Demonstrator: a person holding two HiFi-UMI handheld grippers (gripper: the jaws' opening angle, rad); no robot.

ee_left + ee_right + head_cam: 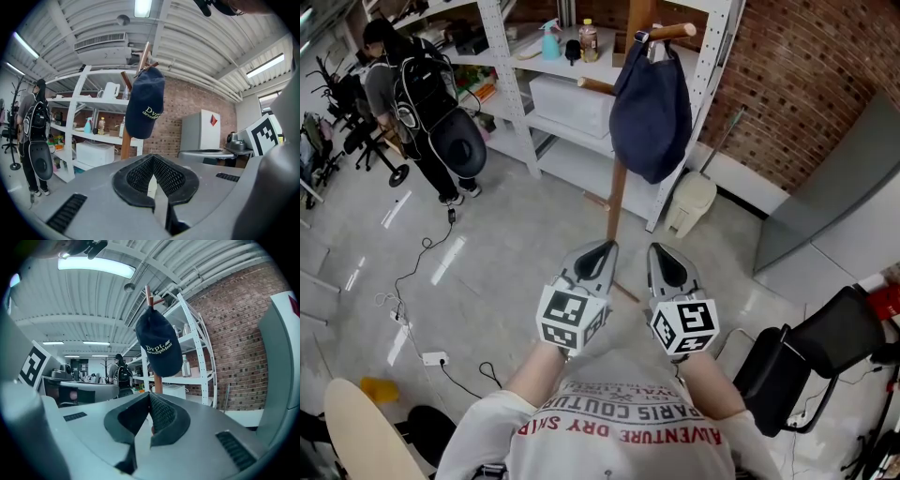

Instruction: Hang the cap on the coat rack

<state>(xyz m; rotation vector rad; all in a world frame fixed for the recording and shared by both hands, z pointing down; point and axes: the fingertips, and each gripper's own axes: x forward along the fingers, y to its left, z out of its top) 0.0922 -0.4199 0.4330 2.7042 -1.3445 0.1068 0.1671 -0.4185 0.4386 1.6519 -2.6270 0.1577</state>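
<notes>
A dark navy cap hangs from an upper peg of the wooden coat rack, free of both grippers. My left gripper and right gripper are side by side close to my body, well short of the rack, both shut and empty. The left gripper view shows the cap on the rack pole beyond the shut left gripper. In the right gripper view the cap hangs above the right gripper, whose jaws meet with nothing between them.
White metal shelving with bottles and boxes stands behind the rack. A person with a black backpack stands at the far left. A white bin sits by the shelving, a black chair at right, cables and a power strip on the floor.
</notes>
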